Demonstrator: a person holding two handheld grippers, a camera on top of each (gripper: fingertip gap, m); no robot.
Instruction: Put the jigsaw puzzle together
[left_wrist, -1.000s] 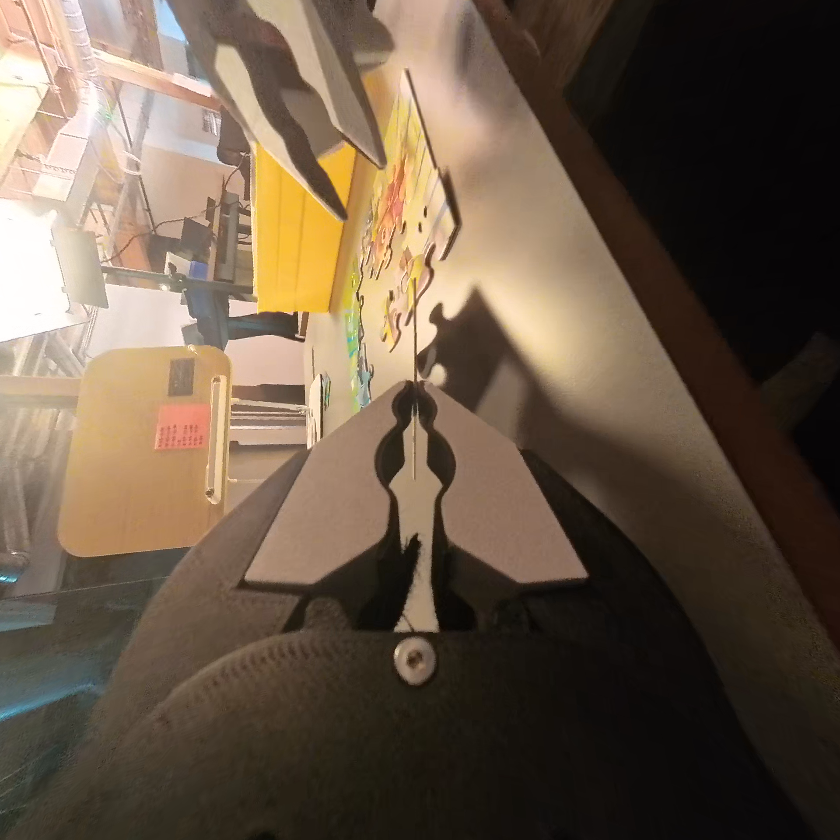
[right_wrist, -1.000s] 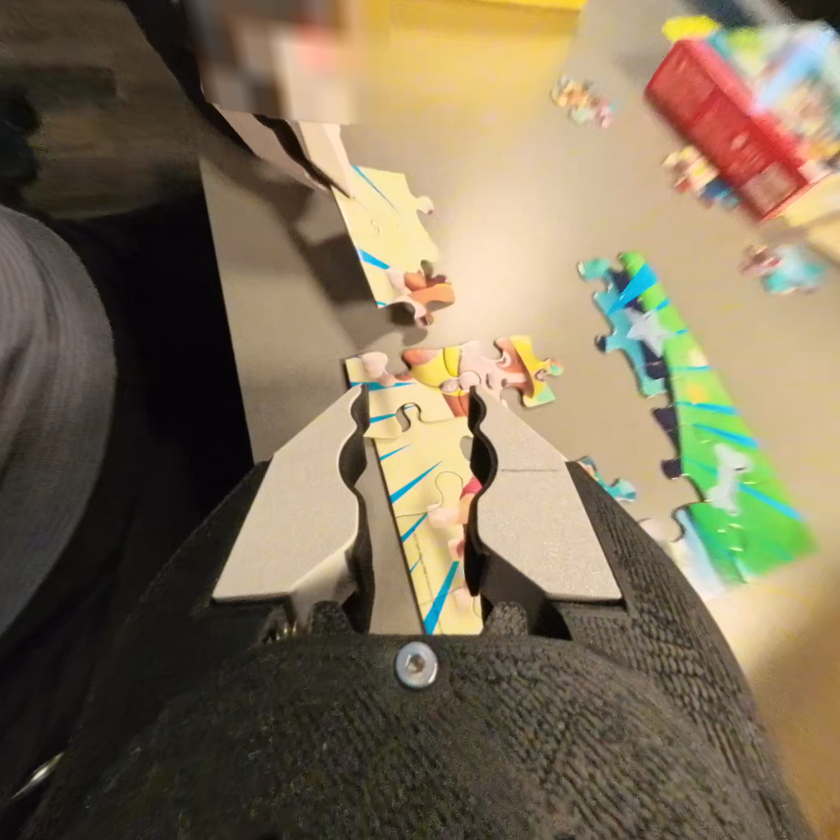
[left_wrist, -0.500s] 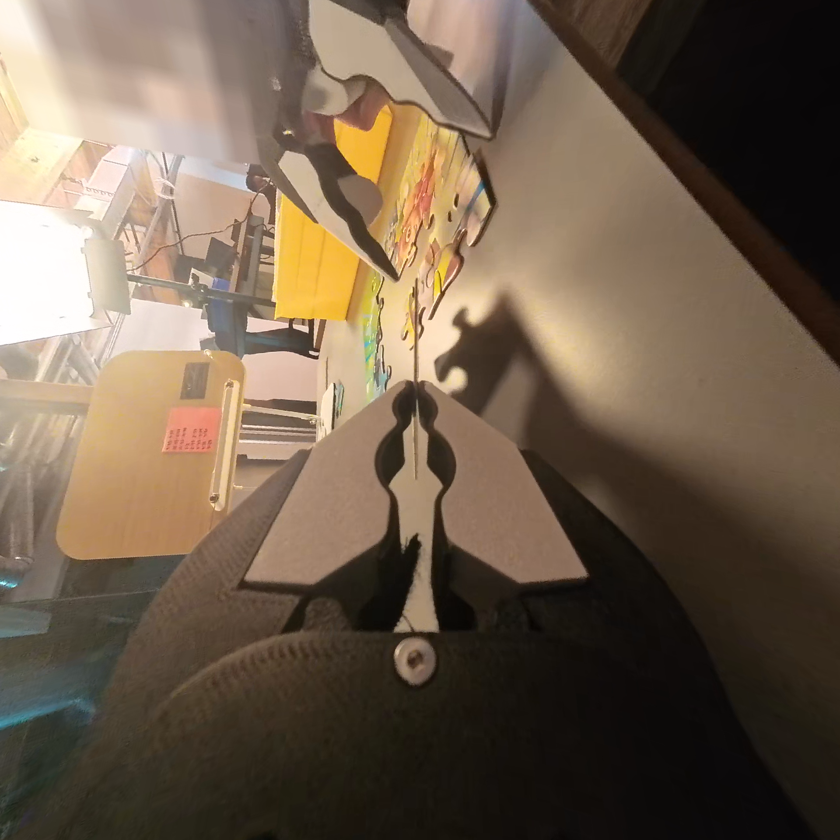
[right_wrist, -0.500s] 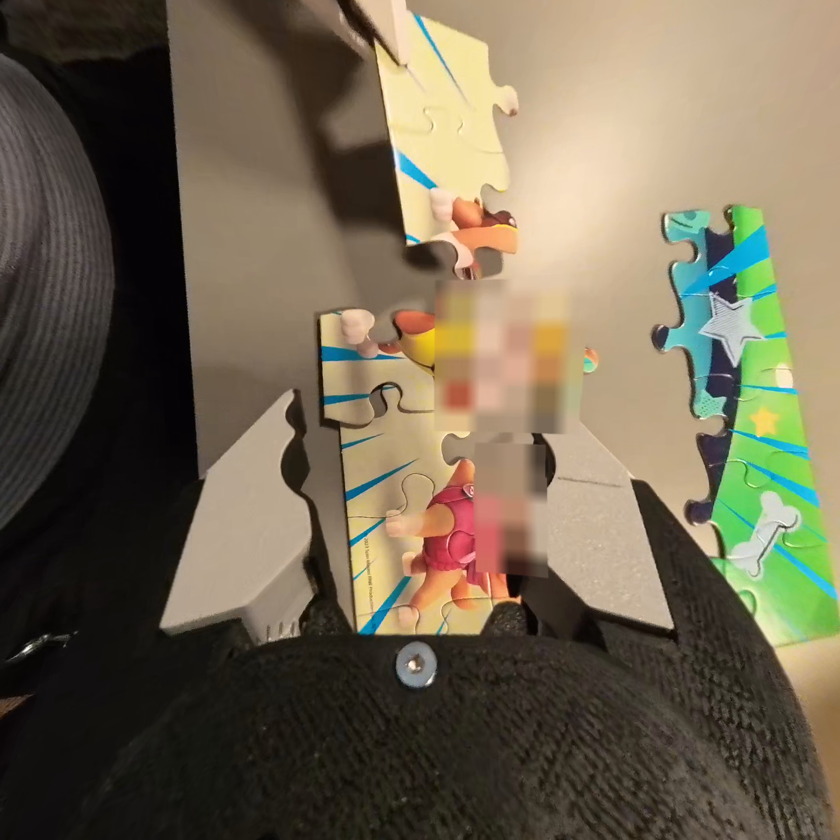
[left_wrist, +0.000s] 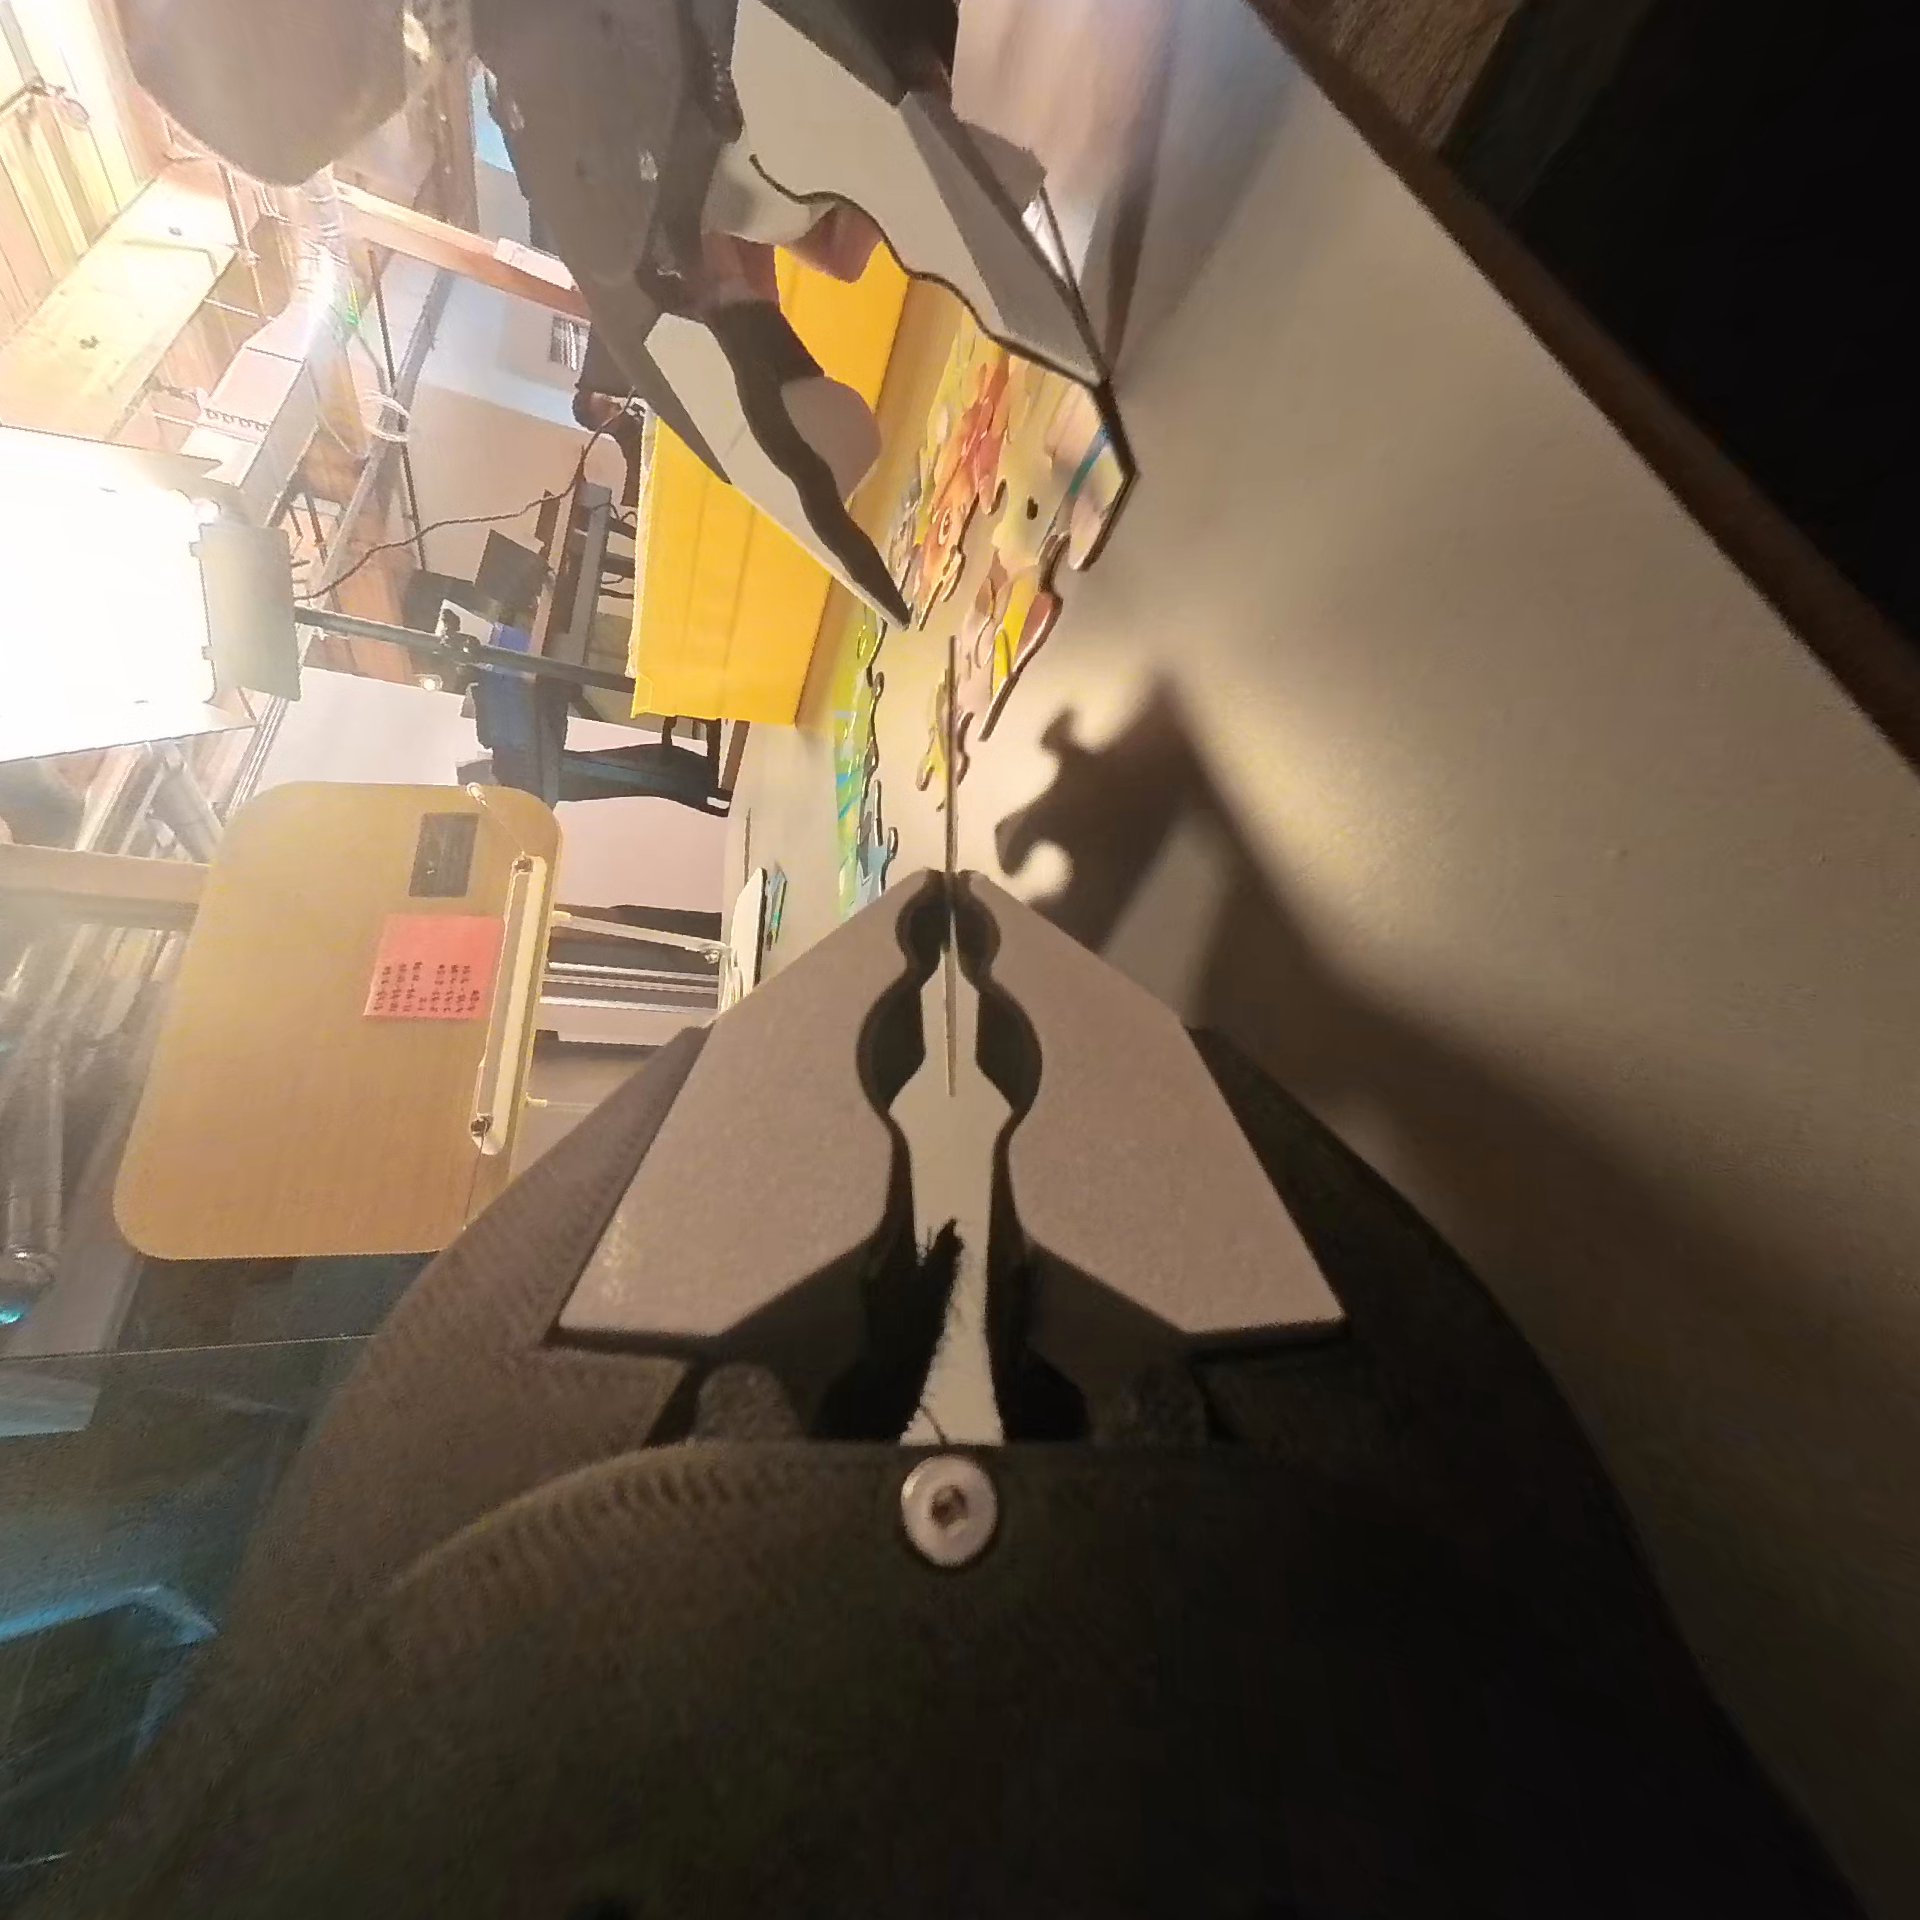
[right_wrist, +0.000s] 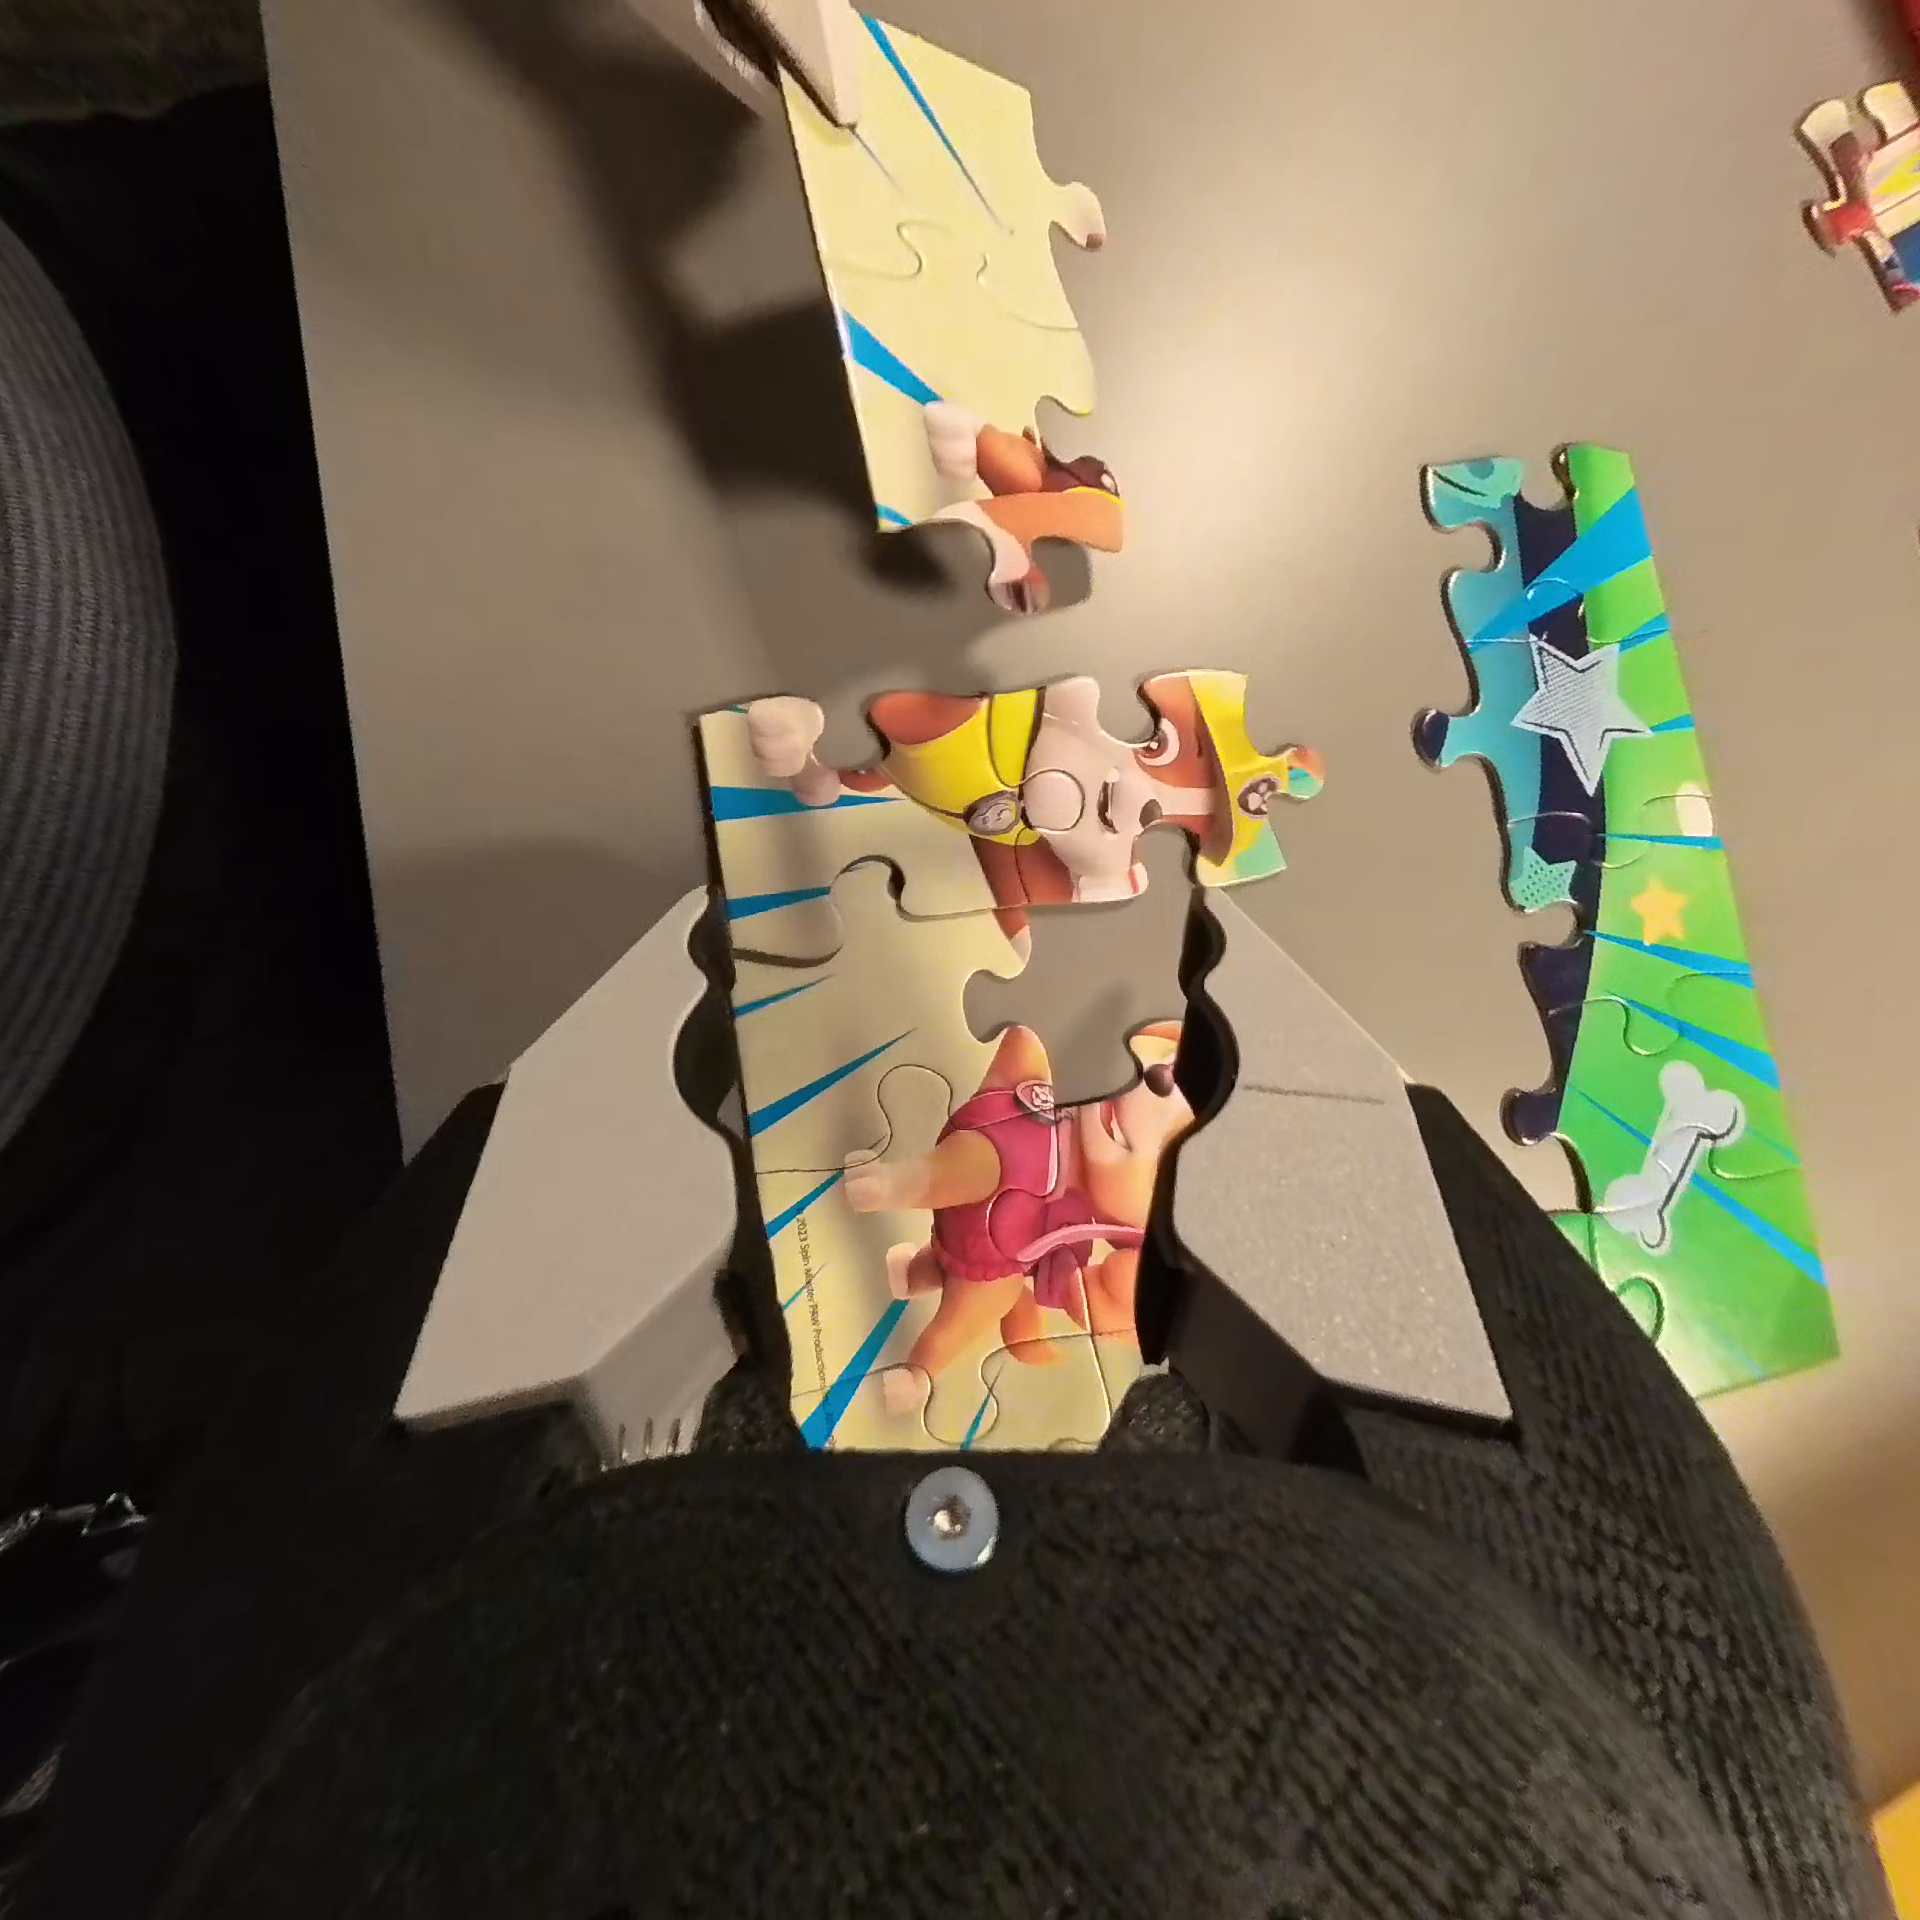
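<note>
Item: pale-yellow puzzle section flat on table, lying between the spread fingers of the right hand-held gripper, unpinched. Beyond it, left hand-held gripper clamps a smaller puzzle chunk by its edge, clear of the table.

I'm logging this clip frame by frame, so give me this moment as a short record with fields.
Surface: grey table
Left gripper: fingers shut on a thin joined puzzle section, seen edge-on, lifted above the table
Right gripper: fingers spread wide, either side of a larger joined section lying flat on the table
Gap: the two sections are apart, not joined
Nearby: green and blue puzzle strip; yellow box
</note>
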